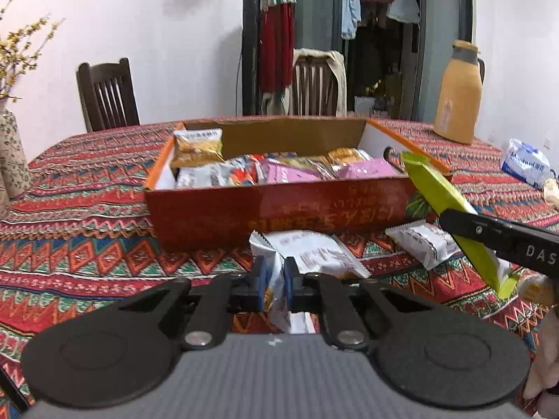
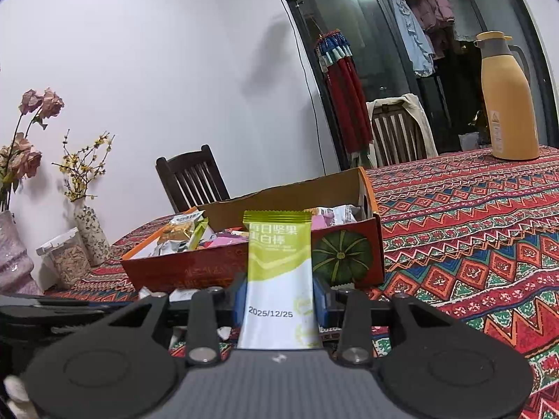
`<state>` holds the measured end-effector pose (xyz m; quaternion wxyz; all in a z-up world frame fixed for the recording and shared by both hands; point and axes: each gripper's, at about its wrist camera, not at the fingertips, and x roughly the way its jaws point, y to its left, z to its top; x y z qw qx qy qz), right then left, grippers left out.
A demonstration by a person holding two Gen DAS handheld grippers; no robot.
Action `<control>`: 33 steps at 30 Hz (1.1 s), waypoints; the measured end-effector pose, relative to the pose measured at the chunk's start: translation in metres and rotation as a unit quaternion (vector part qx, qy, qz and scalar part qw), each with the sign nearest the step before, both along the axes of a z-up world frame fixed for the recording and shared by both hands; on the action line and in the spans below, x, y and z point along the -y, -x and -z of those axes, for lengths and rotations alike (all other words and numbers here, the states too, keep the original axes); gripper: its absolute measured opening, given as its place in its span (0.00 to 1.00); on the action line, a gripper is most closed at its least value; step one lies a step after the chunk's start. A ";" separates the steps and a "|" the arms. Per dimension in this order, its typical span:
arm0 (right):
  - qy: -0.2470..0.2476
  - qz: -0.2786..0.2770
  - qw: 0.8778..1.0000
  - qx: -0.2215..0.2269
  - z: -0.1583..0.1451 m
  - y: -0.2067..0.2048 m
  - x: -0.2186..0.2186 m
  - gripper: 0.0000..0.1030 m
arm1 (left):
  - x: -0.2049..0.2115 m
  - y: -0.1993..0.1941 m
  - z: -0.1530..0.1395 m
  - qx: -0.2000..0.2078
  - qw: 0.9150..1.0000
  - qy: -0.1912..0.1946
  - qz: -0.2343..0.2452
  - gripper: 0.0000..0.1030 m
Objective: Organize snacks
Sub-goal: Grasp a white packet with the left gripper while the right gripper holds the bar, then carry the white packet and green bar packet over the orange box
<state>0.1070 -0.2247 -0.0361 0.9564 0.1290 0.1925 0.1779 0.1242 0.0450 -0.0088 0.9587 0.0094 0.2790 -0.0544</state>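
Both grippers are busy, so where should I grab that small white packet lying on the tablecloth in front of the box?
Grip the white packet across its narrow middle, coming from above: it lies flat on the tablecloth, apart from the box.

The cardboard box (image 1: 279,206) stands on the worktop (image 1: 87,209), with snack packets (image 1: 290,171) in it. Before the box lies one packet (image 1: 422,241). Behind it, to the right, stands a thermos jug (image 1: 457,94).
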 end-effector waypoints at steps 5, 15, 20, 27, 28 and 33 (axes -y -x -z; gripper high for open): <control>0.003 0.003 1.000 0.002 0.000 0.001 -0.001 0.35 | -0.012 0.009 -0.011 0.022 1.000 0.010 -0.007 0.11; 0.037 0.017 0.999 0.015 -0.009 0.008 -0.012 0.35 | -0.009 0.015 -0.052 0.087 0.996 0.027 0.004 0.11; 0.047 0.026 0.998 0.039 -0.036 0.004 -0.017 0.35 | -0.001 0.000 -0.073 0.117 0.992 0.036 0.007 0.11; 0.067 0.036 0.995 0.062 -0.070 -0.028 -0.032 0.35 | 0.001 -0.035 -0.094 0.132 0.990 0.050 -0.009 0.11; 0.068 0.037 0.995 0.064 -0.073 -0.033 -0.033 0.35 | 0.000 -0.039 -0.095 0.133 0.990 0.051 -0.010 0.11; 0.080 0.039 0.994 0.069 -0.085 -0.060 -0.047 0.35 | -0.007 -0.071 -0.100 0.117 0.990 0.073 -0.012 0.11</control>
